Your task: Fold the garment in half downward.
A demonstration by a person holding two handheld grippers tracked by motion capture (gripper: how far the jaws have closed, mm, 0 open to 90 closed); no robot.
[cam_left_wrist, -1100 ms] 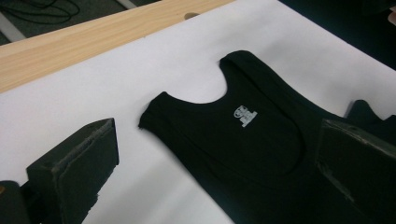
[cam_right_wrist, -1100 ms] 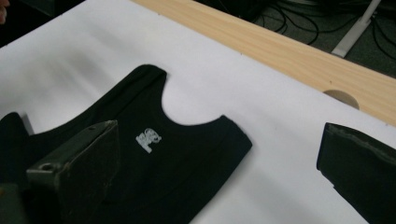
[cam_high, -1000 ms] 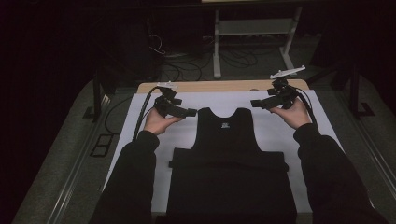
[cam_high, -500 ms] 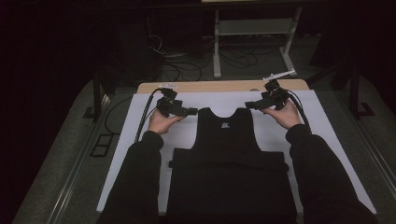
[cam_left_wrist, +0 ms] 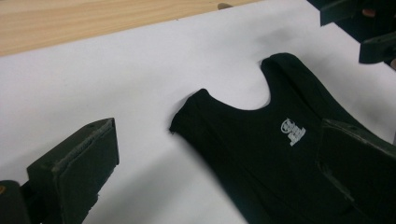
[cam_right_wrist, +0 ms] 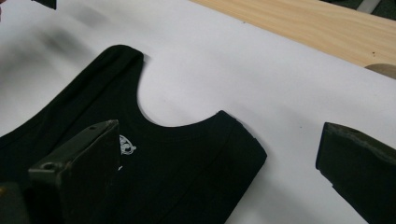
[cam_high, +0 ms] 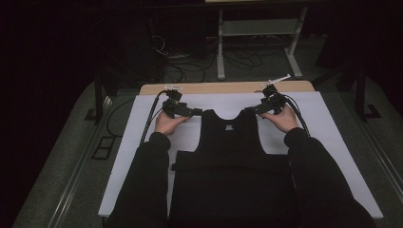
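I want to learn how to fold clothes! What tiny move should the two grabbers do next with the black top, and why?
Probably ease both grippers down and close them on the shoulder straps. The black tank top lies flat on the white sheet, and the left gripper and right gripper sit open at its left strap and right strap, holding nothing yet.

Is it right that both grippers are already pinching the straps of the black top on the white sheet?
Not quite. The black top does lie on the white sheet, but nothing is pinched. The left gripper view shows the left gripper open, its strap lying free between the jaws. The right gripper view shows the right gripper open too.
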